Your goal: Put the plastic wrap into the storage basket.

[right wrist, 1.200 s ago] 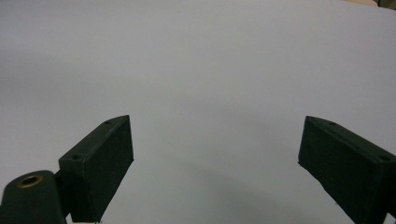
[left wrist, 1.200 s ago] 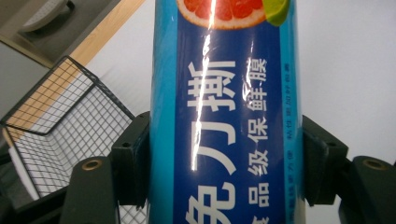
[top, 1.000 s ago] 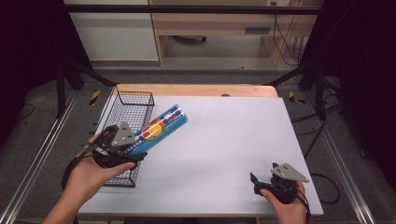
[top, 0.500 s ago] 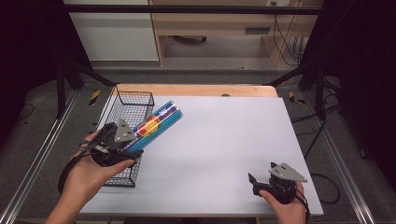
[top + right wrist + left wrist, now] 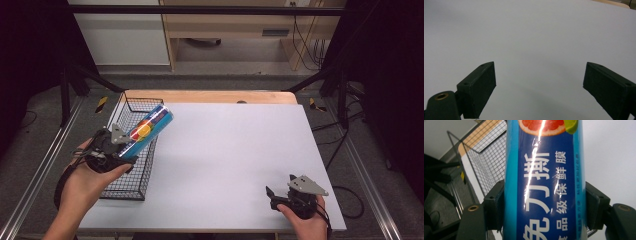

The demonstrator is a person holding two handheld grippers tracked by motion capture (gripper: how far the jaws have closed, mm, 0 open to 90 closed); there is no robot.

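Observation:
A long blue box of cling film (image 5: 147, 129) with a grapefruit picture and white print is held slanting above the black wire basket (image 5: 131, 175) at the table's left edge. My left gripper (image 5: 121, 150) is shut on the box's lower part; in the left gripper view both black pads (image 5: 495, 205) press on the sides of the box (image 5: 544, 182), with the basket (image 5: 486, 162) behind it. My right gripper (image 5: 274, 196) rests low at the table's front right, jaws wide apart. The right gripper view has nothing between its pads (image 5: 480, 87) above the bare white tabletop.
The white table (image 5: 235, 160) has a wooden strip along its far edge. Metal rails and black stand legs run along the floor on both sides. A shelf unit and cables stand beyond the far edge.
My left hand has carried the blue box leftwards, from over the basket's right rim to above the basket. The right gripper has stayed where it was.

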